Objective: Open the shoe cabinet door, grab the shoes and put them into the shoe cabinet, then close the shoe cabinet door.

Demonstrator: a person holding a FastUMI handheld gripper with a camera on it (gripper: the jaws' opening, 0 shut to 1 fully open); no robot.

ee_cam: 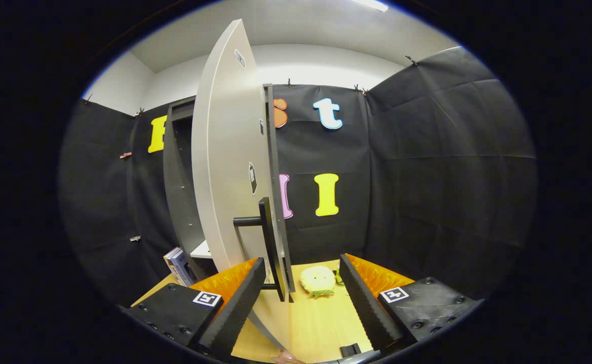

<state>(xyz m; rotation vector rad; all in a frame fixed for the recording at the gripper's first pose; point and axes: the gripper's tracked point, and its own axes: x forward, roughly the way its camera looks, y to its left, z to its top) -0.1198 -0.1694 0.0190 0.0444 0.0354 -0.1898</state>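
Note:
The shoe cabinet point(177, 192) is a dark, tall frame at the left. Its pale grey door point(225, 167) stands swung out towards me, seen nearly edge-on. The door's black bar handle point(270, 237) reaches down between my fingers, close to the left fingertip point(255, 275). My gripper point(302, 262) is open, and I see neither finger pressing on the handle. A pale yellow shoe point(318, 280) lies on the wooden table point(316, 323) just beyond the fingers, right of the door's edge. A small greenish bit peeks out behind the right finger beside the shoe.
A white shelf point(202, 250) shows low inside the cabinet. Some books point(178, 265) lean against the cabinet's foot at the left. Black cloth walls close the booth behind and to the right. A small dark object point(349, 349) lies on the table near me.

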